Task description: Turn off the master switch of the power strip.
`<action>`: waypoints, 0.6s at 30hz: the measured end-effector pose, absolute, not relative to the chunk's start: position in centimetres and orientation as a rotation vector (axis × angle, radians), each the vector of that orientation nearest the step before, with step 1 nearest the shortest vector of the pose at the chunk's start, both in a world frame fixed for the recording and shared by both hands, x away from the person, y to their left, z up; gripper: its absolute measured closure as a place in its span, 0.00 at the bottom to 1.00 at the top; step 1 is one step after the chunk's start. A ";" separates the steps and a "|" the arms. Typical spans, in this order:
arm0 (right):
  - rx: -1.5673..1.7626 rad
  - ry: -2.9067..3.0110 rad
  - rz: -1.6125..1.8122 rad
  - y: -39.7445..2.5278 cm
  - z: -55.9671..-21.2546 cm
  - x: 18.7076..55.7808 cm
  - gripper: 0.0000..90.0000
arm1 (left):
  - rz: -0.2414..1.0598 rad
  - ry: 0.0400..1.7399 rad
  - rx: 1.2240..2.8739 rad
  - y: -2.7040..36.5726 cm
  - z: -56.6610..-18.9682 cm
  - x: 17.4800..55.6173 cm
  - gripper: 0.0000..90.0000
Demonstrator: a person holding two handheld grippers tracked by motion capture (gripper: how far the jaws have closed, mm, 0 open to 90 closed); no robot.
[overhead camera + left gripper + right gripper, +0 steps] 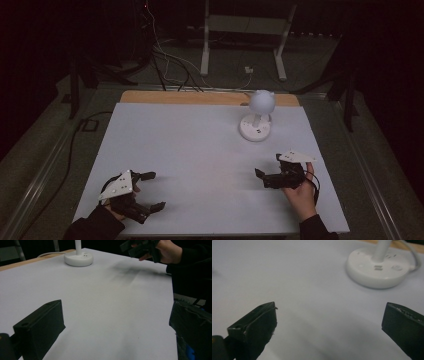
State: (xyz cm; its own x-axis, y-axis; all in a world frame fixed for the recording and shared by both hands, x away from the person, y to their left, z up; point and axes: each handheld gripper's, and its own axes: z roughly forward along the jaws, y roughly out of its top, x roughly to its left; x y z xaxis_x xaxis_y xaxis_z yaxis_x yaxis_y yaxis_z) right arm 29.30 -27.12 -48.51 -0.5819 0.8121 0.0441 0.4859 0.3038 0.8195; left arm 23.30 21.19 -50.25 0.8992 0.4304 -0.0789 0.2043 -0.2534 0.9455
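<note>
Lamp [256, 117] head cropped in both gripper views.

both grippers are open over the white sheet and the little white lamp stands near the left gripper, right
Not quite. The lamp stands nearer the right gripper, at the far right of the white sheet; the high view shows it. The left gripper is well away. Both are open.
</note>
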 end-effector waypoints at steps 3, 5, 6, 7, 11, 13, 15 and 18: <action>1.154 2.222 1.162 -27.2 -49.0 28.5 0.00 | 0.230 0.473 1.841 21.2 -50.3 23.3 0.00; 1.153 2.240 1.156 -27.4 -49.3 27.9 0.00 | 0.229 0.474 1.842 21.2 -50.3 23.3 0.00; 1.154 2.252 1.153 -27.5 -49.5 27.7 0.00 | 0.230 0.472 1.841 21.2 -50.3 23.3 0.00; 1.154 2.259 1.133 -27.5 -49.7 27.4 0.00 | 0.231 0.471 1.843 21.2 -50.3 23.3 0.00; 1.126 2.276 1.107 -28.0 -50.3 26.4 0.00 | 0.231 0.472 1.845 21.2 -50.3 23.3 0.00; 1.093 2.290 1.093 -28.4 -50.5 26.0 0.00 | 0.229 0.472 1.842 21.2 -50.3 23.3 0.00; 1.053 2.281 1.099 -28.9 -50.5 25.5 0.00 | 0.229 0.470 1.840 21.2 -50.2 23.3 0.00; 1.050 2.262 1.127 -29.8 -50.5 25.0 0.00 | 0.227 0.474 1.842 21.1 -50.3 23.3 0.00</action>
